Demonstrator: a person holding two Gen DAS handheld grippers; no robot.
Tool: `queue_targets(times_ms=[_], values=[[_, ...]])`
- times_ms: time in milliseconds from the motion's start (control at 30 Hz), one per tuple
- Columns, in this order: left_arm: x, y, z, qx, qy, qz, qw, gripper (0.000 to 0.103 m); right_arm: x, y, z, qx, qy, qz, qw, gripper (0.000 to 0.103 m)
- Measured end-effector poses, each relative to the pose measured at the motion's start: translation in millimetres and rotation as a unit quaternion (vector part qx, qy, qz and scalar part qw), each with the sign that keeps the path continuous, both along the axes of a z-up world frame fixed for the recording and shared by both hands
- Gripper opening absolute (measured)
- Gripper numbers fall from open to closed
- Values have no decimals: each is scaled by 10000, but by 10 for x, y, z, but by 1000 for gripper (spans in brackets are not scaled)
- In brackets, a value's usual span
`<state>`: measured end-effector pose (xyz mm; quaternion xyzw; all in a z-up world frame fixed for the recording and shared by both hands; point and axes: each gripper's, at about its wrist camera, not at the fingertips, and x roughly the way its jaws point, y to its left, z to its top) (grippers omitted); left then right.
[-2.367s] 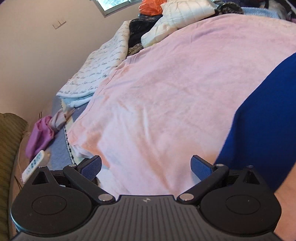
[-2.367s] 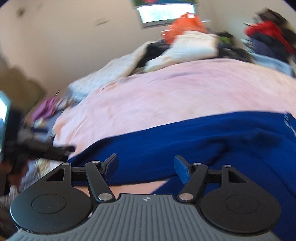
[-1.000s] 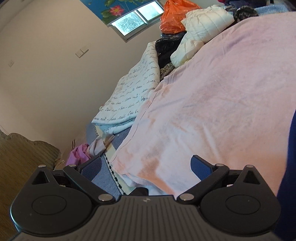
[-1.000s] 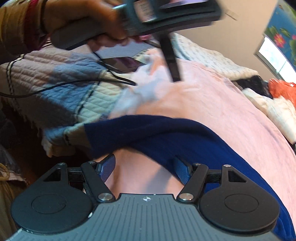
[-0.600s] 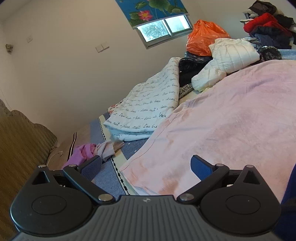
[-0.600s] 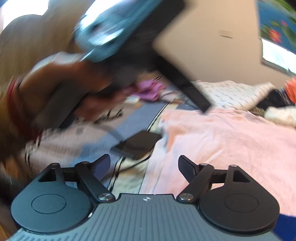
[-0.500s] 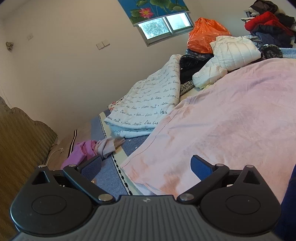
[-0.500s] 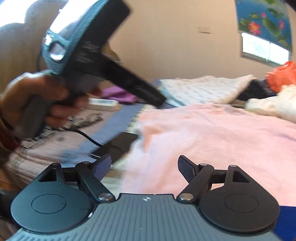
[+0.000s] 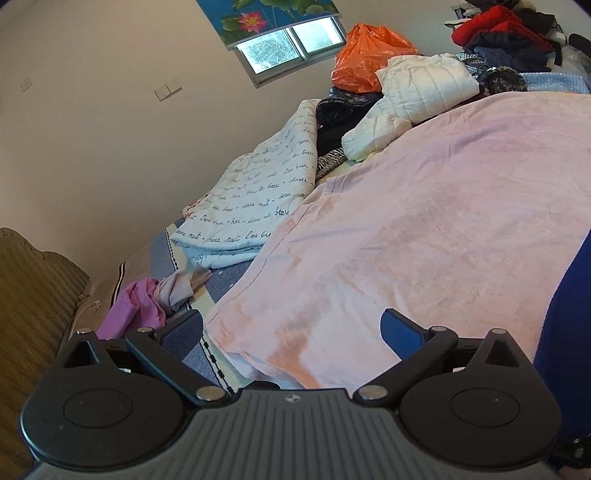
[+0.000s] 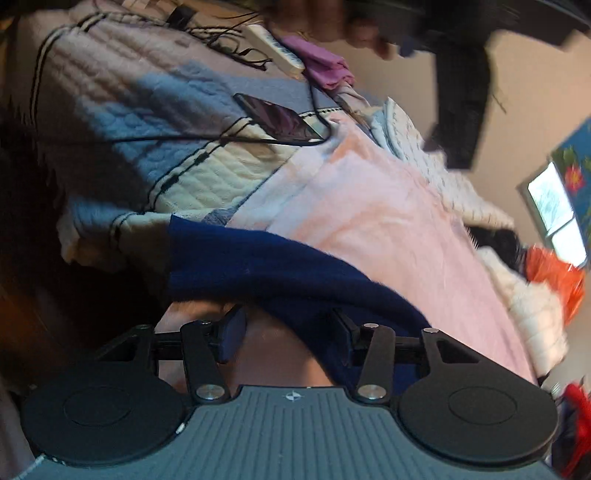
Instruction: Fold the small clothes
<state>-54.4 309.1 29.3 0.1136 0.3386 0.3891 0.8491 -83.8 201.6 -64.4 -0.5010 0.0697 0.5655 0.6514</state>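
Note:
A dark blue garment (image 10: pixel 266 273) lies on a pink blanket (image 10: pixel 369 218) at the bed's near edge, one corner hanging over the side. It also shows at the right edge of the left wrist view (image 9: pixel 569 317). My right gripper (image 10: pixel 288 332) is open and empty, just in front of the garment's near edge. My left gripper (image 9: pixel 291 328) is open and empty, held above the corner of the pink blanket (image 9: pixel 424 236), left of the garment. The left gripper body (image 10: pixel 461 92) appears blurred at the top of the right wrist view.
A phone (image 10: pixel 280 120) with a cable lies on the quilted bedspread (image 10: pixel 147 129). A folded white script-print quilt (image 9: pixel 258 199), purple clothes (image 9: pixel 133 306), a white jacket (image 9: pixel 417 96), an orange bag (image 9: pixel 369 55) and piled clothes (image 9: pixel 502 33) lie farther back. A wall stands to the left.
The right gripper has swung down and tilted, so the blue garment is back in front of its jaws, which stand a little narrower. The left gripper shifted only slightly and stays open.

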Motion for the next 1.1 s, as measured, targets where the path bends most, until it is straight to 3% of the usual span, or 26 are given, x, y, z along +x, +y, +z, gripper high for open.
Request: queue_targets(times_ms=[67,100,133,200,300,400,500,600,667,800,900,967,1033,1100], values=[[9,-16,9,-58,-26,-11,10000,103,81,24,91,323,440,-218,9983,31],[13,-24,11,-86,-40,-16,10000,103,155,8,170,508,790,-357,9949,13],[24,-35,15,-120,-52,-19,9999,103,251,-27,263,690,1140,-495,9898,3],[44,-74,35,-175,-116,-33,9998,103,460,-116,411,1058,1687,-788,9768,3],[87,-171,111,-288,-275,-128,9991,103,826,-310,563,1667,2563,-1359,9424,3],[153,-292,199,-536,-478,-319,9969,103,1218,-629,655,2352,3471,-1937,8869,3],[282,-486,229,-942,-555,-760,9911,103,1617,-1133,736,3143,4257,-2421,8132,4],[458,-775,166,-1204,-448,-1266,9836,103,1913,-1772,784,3838,4661,-2844,7447,5],[569,-1027,91,-1234,-319,-1609,9787,103,2029,-2213,790,4175,4732,-3068,7125,5],[731,-1500,-61,-1182,-66,-2251,9671,103,2097,-3024,668,4542,4706,-3566,6672,7],[849,-1814,-205,-1062,177,-2597,9597,103,2122,-3399,381,4540,4849,-4132,6230,17],[908,-1984,-301,-948,293,-2747,9564,103,2133,-3488,173,4416,4998,-4390,6021,25],[964,-2102,-391,-834,398,-2814,9551,103,2121,-3490,1,4352,5137,-4569,5814,60],[1010,-2159,-461,-829,512,-2831,9541,103,2085,-3521,-117,4487,5327,-4534,5562,68]])
